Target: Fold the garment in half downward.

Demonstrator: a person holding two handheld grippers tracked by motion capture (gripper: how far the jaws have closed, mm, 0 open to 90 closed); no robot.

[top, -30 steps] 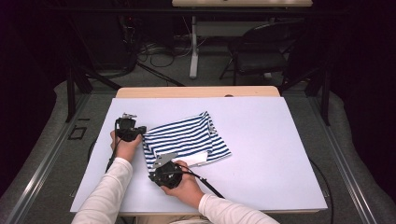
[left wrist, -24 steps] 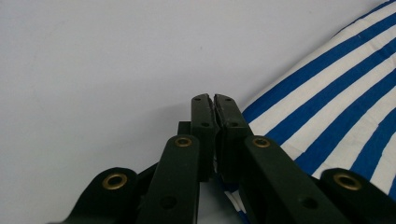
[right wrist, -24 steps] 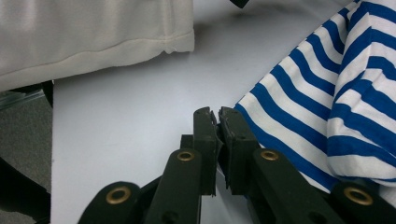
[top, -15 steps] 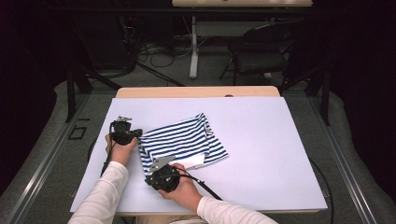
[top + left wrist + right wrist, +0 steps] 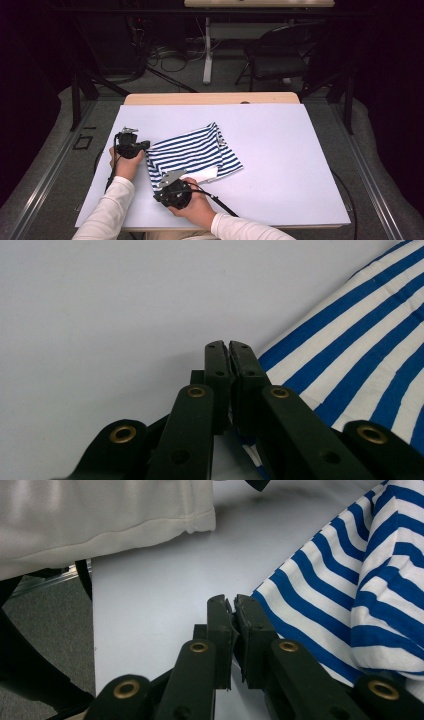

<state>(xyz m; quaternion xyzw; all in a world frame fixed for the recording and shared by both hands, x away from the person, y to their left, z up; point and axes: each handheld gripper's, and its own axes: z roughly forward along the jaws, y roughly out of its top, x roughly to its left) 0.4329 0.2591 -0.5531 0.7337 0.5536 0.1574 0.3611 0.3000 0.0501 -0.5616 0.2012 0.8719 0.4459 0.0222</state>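
Striped cloth [image 5: 196, 154], blue and white, lies rumpled left of centre in the high view on the pale table sheet [image 5: 280, 165], with a white inner patch [image 5: 202, 175] turned up along its lower edge.

Left gripper [image 5: 141, 146] sits at the cloth's left corner. In the left gripper view its jaws are pressed together with cloth edge [image 5: 250, 445] pinched low between them. Right gripper [image 5: 171, 178] is at the lower edge, jaws likewise clenched; striped fabric [image 5: 320, 625] runs right up to and under them, so I judge it gripped as well.

Risks, as judged:
- Both holds are on thin hem only; a quick pull could let the cloth slip out of one jaw and collapse the fold.
- The grippers are close together, so pulling unevenly would bunch the fabric rather than lay it flat.
- Cable [image 5: 220, 202] from the right gripper trails toward the lower right and could snag on the forearm.

Surroundings: white sleeve [image 5: 100, 515] crosses the upper left of the right gripper view. Folding chair [image 5: 280, 57] and floor cables [image 5: 165, 52] are beyond the table, well apart. Nothing on the sheet obstructs the cloth.
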